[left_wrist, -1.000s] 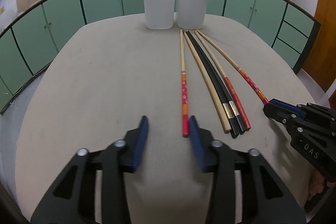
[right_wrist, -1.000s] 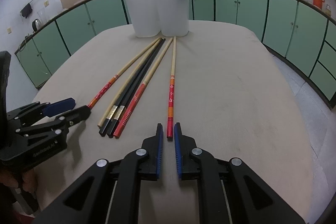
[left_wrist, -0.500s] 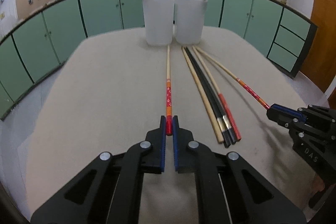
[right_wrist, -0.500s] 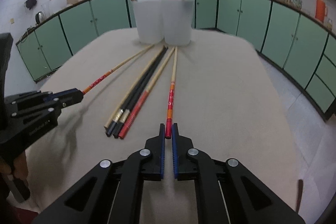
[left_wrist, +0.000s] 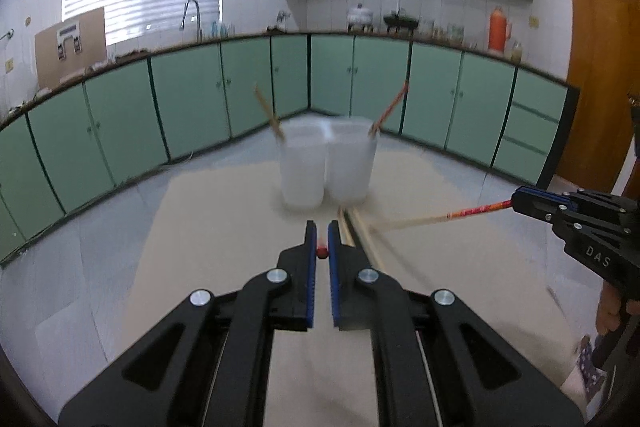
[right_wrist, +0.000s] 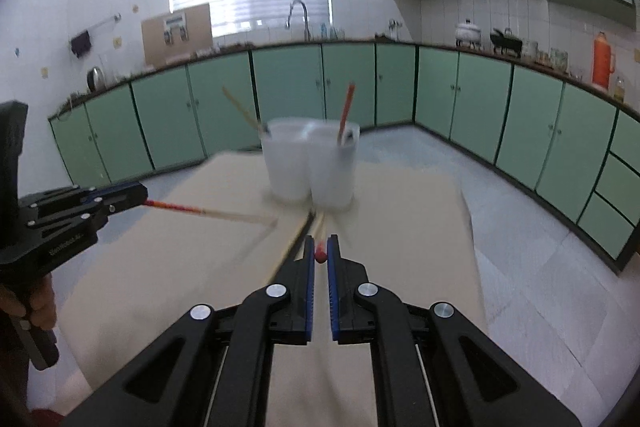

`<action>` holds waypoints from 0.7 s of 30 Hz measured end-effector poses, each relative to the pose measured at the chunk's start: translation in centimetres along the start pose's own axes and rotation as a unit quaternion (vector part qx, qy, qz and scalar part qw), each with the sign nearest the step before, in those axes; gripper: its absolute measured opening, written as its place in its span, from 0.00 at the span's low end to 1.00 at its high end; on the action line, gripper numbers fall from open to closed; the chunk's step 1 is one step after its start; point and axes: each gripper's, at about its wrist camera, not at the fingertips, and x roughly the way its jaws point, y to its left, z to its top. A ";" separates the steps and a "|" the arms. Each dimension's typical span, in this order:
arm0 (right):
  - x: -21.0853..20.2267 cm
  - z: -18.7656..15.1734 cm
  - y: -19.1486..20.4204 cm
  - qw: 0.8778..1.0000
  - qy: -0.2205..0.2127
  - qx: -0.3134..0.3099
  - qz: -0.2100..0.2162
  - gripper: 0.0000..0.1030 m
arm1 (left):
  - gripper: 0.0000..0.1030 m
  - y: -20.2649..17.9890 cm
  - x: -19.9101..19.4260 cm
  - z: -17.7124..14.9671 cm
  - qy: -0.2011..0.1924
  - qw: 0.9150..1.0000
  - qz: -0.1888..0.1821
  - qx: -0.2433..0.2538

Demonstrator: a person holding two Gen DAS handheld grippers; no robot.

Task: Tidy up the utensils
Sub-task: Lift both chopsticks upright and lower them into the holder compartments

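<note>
Two grippers each clamp a red-ended chopstick above a kitchen table

The left gripper (left_wrist: 321, 237) has its blue pads pressed on the red end of a chopstick (left_wrist: 321, 251), seen end-on; the right gripper (right_wrist: 320, 246) pinches the red tip of a second chopstick (right_wrist: 320, 255) the same way; in the left wrist view that second chopstick shows as a blurred red-and-tan shaft running from the right gripper toward the table's middle; both sticks are held clear of the beige table (left_wrist: 224, 219); the other chopsticks (left_wrist: 356, 227), tan and black, lie in a loose bundle on the table just in front of two white cups (right_wrist: 310, 163) standing side by side at the far end; each cup holds one stick leaning outward; green cabinets (left_wrist: 188, 99) line the walls behind.
</note>
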 end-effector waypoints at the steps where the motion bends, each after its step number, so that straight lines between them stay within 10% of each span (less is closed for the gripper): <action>1: -0.1 0.8 -0.2 1.000 -0.005 0.003 0.004 0.06 | 0.05 0.0 -0.2 0.7 -0.006 1.000 -0.003 0.000; 21: 0.5 8.7 -0.7 0.999 -0.018 -0.014 0.049 0.05 | 0.05 0.2 0.1 7.0 -0.050 0.997 -0.051 -0.009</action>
